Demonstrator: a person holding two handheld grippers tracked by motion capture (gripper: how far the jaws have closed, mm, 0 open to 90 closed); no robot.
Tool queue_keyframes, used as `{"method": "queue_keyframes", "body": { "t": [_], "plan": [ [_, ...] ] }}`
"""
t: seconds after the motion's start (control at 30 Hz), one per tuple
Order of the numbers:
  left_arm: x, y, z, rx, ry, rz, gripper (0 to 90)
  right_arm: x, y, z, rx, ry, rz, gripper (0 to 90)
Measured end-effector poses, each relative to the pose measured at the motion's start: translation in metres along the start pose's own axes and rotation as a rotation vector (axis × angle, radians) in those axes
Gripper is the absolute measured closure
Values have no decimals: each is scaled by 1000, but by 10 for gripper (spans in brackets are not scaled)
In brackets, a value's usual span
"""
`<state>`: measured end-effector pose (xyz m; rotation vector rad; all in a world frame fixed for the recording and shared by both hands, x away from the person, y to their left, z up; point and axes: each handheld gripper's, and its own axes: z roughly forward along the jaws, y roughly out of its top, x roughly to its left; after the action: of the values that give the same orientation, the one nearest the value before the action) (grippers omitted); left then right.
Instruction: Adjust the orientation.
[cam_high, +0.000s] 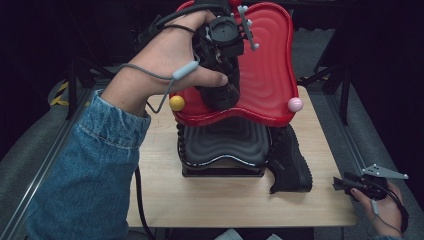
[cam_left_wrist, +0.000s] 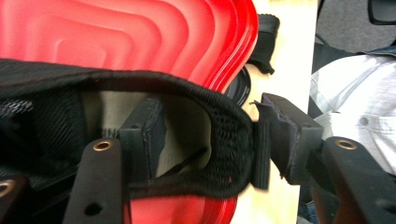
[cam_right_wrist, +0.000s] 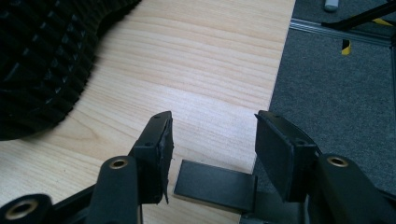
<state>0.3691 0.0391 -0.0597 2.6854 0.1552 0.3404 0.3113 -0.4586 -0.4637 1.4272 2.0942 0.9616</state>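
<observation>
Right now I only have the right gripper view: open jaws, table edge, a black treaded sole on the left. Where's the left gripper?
Observer: The left gripper is over the red top shelf of a two-tier shoe rack, jaws straddling the heel collar of a black shoe.
Operator: Clamped?
Observer: It doesn't look so. The inner pad stands clear of the collar lining, and the outer pad touches the heel.
Operator: And that sole I see?
Observer: That's a second black shoe, lying on the table just right of the rack's black lower shelf.
</observation>
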Motion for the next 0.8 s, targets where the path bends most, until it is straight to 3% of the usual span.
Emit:
{"method": "queue_keyframes", "body": {
  "t": [0.23,0.43,0.53,0.8],
  "plan": [
    [-6,-10,-21,-71,27,-26,382,3,8,6,-1,10,-20,478],
    [-9,-24,-38,-70,49,-66,387,9,17,17,5,32,-44,478],
    [-10,-30,-44,-72,57,-65,387,10,21,21,5,38,-53,478],
    [-9,-58,-49,-58,87,-140,388,15,33,30,8,50,-86,478]
  ]
}}
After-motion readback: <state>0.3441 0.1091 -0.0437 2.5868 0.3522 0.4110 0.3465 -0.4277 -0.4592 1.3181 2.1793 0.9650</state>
